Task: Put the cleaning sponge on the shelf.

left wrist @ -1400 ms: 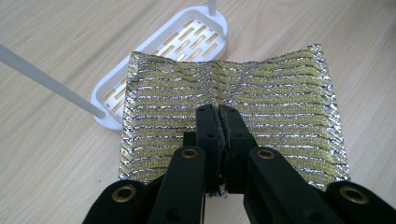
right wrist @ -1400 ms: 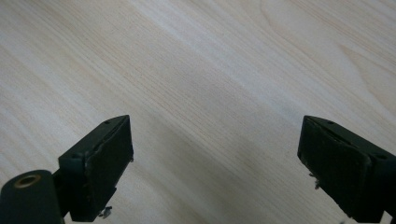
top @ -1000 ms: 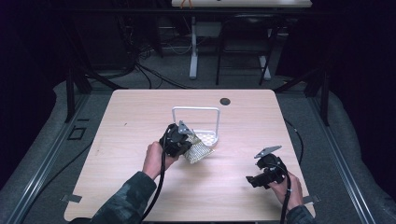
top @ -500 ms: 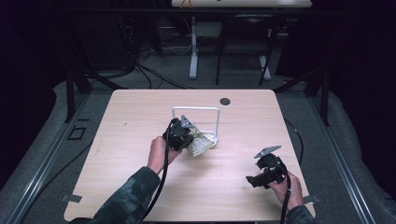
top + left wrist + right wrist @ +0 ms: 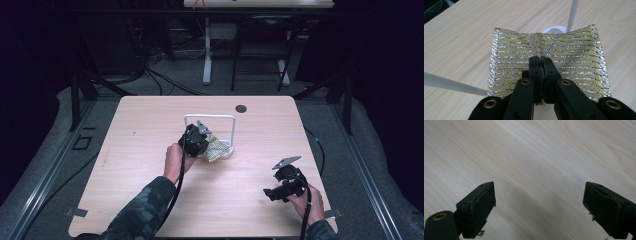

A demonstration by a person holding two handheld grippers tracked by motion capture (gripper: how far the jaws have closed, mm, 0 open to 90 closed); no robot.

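Near the middle of the wooden surface, a little toward its far edge, stands a white wire rack with a rounded base, and the left tongs are right at it, clamped on a glittery scouring cloth woven in silver and yellow stripes. Seen along those tongs, the two black jaws are pressed together on the near part of the cloth, which puckers into a crease where they bite and spreads out flat beyond them above the wood. One white rod of the rack crosses low at the side, another rises behind the cloth's far edge, next to the white base. From above, the cloth hangs just beside the rack's base, between its uprights. The right tongs are well apart from all this, near the right front corner of the surface, held in the person's right hand; their jaws stand wide apart over bare wood, holding nothing. A small dark round spot sits near the far edge.
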